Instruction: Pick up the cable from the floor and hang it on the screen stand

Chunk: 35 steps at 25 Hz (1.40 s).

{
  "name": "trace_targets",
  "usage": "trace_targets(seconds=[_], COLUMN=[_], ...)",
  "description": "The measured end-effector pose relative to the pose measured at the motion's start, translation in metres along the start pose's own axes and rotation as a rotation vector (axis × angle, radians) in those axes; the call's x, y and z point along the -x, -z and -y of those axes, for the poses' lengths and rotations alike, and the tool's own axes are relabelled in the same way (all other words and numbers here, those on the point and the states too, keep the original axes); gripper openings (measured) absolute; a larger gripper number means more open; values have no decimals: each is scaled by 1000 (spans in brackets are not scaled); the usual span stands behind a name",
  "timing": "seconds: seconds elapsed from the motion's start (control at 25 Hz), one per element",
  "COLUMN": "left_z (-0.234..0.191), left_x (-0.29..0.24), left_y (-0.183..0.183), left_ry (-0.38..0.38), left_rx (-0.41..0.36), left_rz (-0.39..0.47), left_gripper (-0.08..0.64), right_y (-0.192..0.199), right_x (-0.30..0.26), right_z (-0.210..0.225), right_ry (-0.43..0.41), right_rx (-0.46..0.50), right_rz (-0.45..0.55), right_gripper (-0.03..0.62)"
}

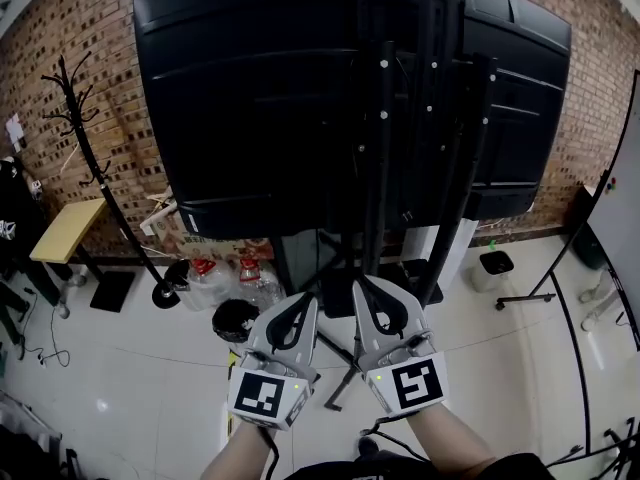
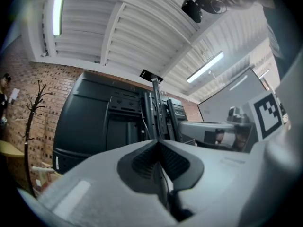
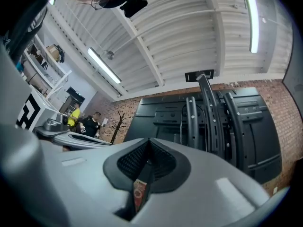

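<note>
Both claws are shut tight here. The left claw (image 2: 157, 142) has a thin dark strand running down through its pads. The right claw (image 3: 149, 141) is pinching a dark strip with a little reddish tag on it. Pretty sure that's the cable (image 3: 138, 193), so at least the pinched part is up off the floor, with each bit running lengthwise down the claw slot toward the person.

What matters next imo: the screen stand (image 1: 382, 118) is dead ahead and above, with its black uprights vertical on the back of the screen (image 1: 250, 98). From the head view the claws sit side by side just under it, the right one lined up closer to the uprights. So I'd guess the right one leads the hang, going up and over.
</note>
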<state>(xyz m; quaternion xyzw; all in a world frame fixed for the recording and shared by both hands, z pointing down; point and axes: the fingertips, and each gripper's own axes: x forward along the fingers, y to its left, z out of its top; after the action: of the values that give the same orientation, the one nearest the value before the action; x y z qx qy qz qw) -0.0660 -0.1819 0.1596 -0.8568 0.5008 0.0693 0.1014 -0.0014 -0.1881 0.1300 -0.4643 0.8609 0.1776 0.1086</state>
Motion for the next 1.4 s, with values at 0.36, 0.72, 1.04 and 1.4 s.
trace_targets(seconds=[0.36,0.72,1.04,1.4], left_z=[16,26,33,40], left_x=[21,28,29,22], left_y=[38,57,62,68], left_ry=[-19,-7,-10,18], left_rx=[111,149,172,164], left_rz=[-90,-117,-145,-145], left_gripper=[5,5,5,5], right_y=[46,60,68,63], right_x=[28,45,53,54], right_z=[-10,-17,-6,7], right_ry=[9,-12,27,55], right_rx=[-67,-75,-79,-68], right_rz=[-93,-143,-166,-147], right_gripper=[8,8,8,8])
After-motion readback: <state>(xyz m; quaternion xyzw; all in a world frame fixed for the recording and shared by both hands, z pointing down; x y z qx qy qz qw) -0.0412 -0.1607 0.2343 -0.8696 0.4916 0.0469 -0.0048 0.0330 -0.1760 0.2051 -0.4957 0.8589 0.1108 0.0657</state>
